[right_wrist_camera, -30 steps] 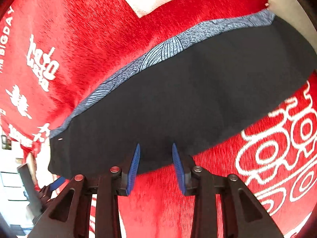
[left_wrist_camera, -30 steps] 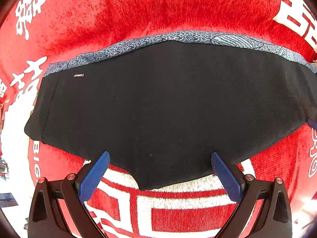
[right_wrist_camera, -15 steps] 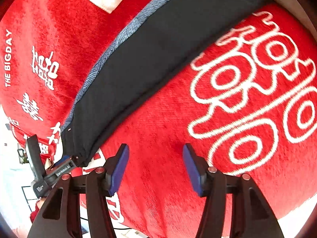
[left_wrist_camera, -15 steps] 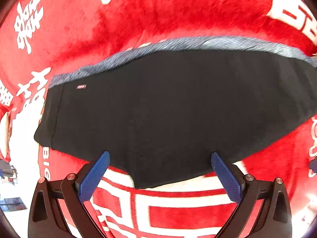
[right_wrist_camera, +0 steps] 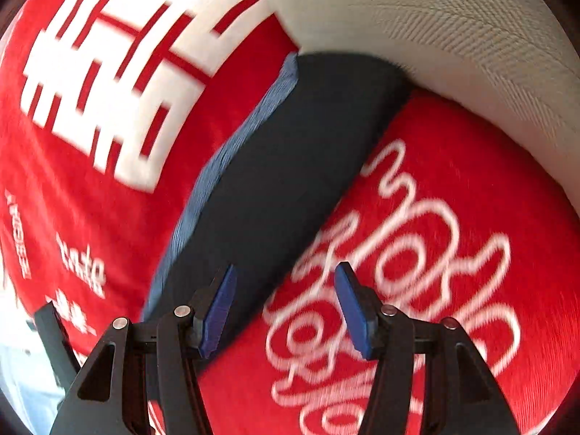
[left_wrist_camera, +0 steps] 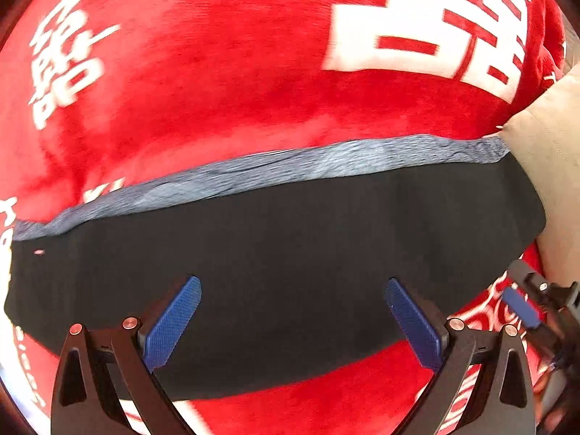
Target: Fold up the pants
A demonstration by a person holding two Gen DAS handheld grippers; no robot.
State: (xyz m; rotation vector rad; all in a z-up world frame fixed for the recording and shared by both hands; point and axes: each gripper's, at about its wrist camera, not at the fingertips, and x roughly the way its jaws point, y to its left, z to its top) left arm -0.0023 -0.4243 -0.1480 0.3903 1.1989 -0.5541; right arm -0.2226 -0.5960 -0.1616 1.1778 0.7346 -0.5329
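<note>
Lying flat on the red blanket [left_wrist_camera: 224,83], the black pants [left_wrist_camera: 290,253] sit untouched — left gripper [left_wrist_camera: 291,320] and right gripper [right_wrist_camera: 284,311] jaws both spread wide, empty.

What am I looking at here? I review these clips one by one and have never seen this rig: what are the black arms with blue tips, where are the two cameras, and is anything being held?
There is no robot: a person carries a hand-held two-finger gripper in each hand, and each has a fisheye camera looking forward along its fingers. One picture is from the left gripper, the other from the right gripper. The black arms are the fingers; the blue tips are their grip pads.

On the red blanket, printed with white characters, lie black pants, folded into a long band with a grey-blue patterned layer showing along the far edge. A beige cushion sits at one end.

Both grippers are open and hold nothing. The right gripper also shows at the edge of the left view.
</note>
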